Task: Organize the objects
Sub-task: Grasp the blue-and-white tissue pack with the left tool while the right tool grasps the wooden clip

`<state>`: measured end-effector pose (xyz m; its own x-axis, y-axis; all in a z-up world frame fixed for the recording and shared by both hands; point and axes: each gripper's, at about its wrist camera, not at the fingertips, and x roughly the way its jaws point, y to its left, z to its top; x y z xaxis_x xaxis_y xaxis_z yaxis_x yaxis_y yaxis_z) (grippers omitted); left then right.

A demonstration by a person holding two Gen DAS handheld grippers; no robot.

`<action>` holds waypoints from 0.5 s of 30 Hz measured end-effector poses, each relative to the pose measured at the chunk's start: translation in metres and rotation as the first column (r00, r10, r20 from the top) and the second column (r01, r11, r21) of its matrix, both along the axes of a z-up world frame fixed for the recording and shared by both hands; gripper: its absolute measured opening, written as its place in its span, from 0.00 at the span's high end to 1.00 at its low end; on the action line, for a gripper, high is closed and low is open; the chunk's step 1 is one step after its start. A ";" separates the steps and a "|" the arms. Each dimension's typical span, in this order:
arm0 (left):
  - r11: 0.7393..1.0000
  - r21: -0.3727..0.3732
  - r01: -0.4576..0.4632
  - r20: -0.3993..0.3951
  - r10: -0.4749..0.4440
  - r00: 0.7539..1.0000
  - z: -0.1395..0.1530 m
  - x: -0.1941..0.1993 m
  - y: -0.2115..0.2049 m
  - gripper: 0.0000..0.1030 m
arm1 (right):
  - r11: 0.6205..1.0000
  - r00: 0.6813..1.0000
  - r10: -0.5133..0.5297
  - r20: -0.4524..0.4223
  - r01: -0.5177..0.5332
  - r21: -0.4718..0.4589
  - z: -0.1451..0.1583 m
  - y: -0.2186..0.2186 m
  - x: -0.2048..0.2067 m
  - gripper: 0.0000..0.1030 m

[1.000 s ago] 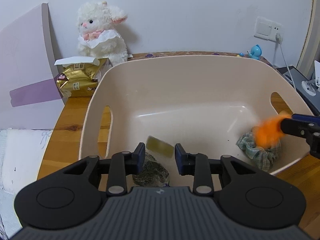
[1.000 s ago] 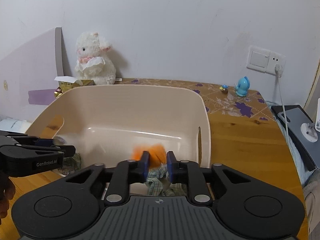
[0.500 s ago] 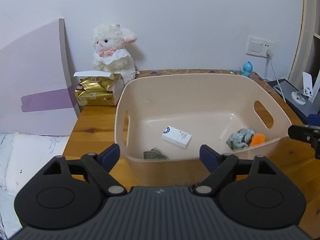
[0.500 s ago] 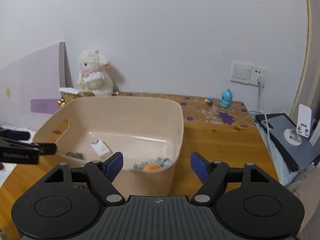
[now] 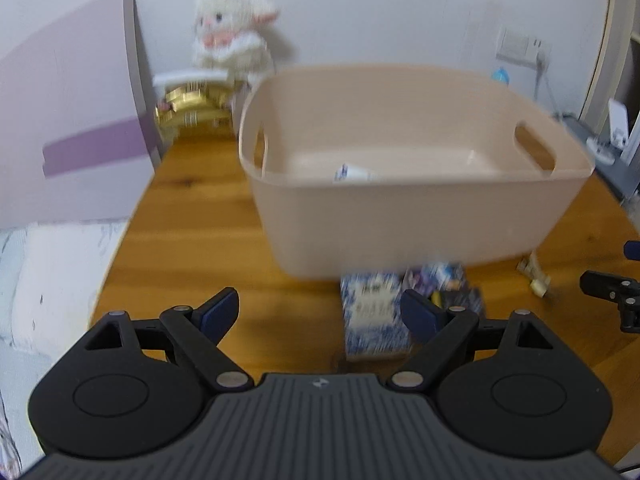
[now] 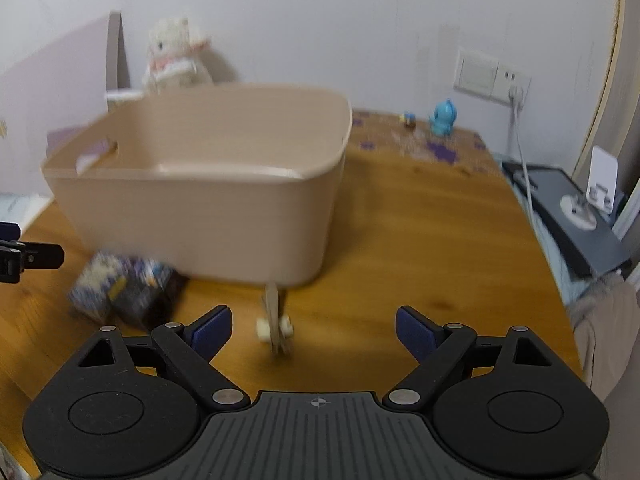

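Note:
A beige plastic bin [image 5: 416, 216] [image 6: 200, 216] stands on the wooden table, with a white box [image 5: 354, 172] showing over its near wall. In front of the bin lie a blue-and-white patterned packet [image 5: 374, 312] [image 6: 94, 284] and a dark purple packet [image 5: 444, 284] [image 6: 144, 292]. A small wooden clip-like piece with white knobs [image 6: 274, 320] [image 5: 534, 276] rests on the table. My left gripper [image 5: 320, 312] is open and low, just short of the patterned packet. My right gripper [image 6: 310, 328] is open, with the wooden piece just ahead between its fingers. Both views are blurred.
A white plush lamb [image 5: 230, 32] and a gold packet [image 5: 192, 108] sit at the back left beside a lilac board [image 5: 72, 128]. A blue figurine [image 6: 442, 118], a wall socket with cable [image 6: 516, 92] and a grey device [image 6: 576, 220] are at the right.
Both grippers dropped and drew back from the bin's rim towards the table in front of it. Both stay open, and the packets and the wooden piece have come into view.

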<state>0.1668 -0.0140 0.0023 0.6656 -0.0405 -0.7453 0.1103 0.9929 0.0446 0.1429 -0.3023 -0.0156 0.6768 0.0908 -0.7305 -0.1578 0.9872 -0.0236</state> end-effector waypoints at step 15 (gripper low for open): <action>0.997 -0.075 0.017 -0.099 -0.025 0.995 -0.039 0.018 -0.002 0.10 | 0.999 0.998 0.006 -0.055 -0.004 0.038 -0.044 0.010 0.024 0.12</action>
